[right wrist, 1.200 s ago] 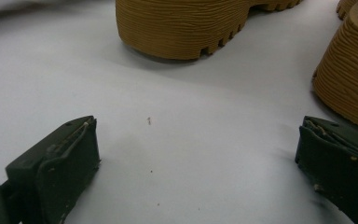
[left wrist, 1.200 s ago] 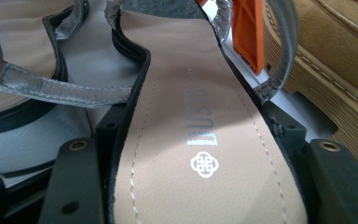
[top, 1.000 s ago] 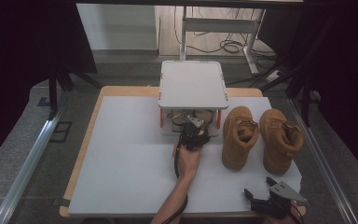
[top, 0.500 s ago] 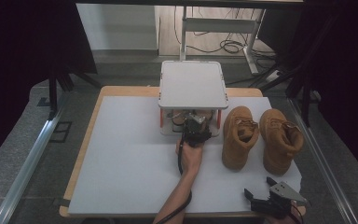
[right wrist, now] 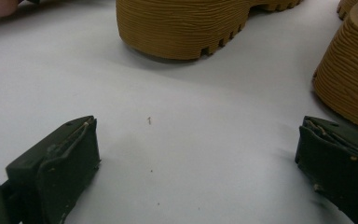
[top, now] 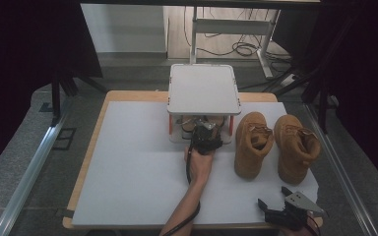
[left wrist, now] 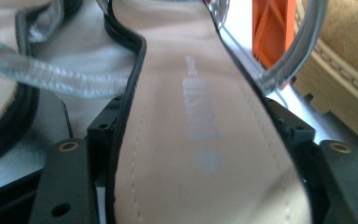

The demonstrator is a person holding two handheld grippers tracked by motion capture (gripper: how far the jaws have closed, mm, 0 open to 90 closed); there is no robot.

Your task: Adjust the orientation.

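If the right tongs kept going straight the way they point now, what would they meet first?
Probably the ridged tan sole of the nearer tan suede boot, straight ahead across bare white table cover. The right tongs stand open; how far off the boot is cannot be judged.

You're in a lab or test studio: black curtains (top: 24, 54) flank the white-covered worktop (top: 138, 172), cables (top: 236, 49) trail across the floor, and a metal stand (top: 231, 27) rises behind it.

High view looks down on the table (top: 128, 187); gripper views sit close, sharing the boots (top: 250, 145).
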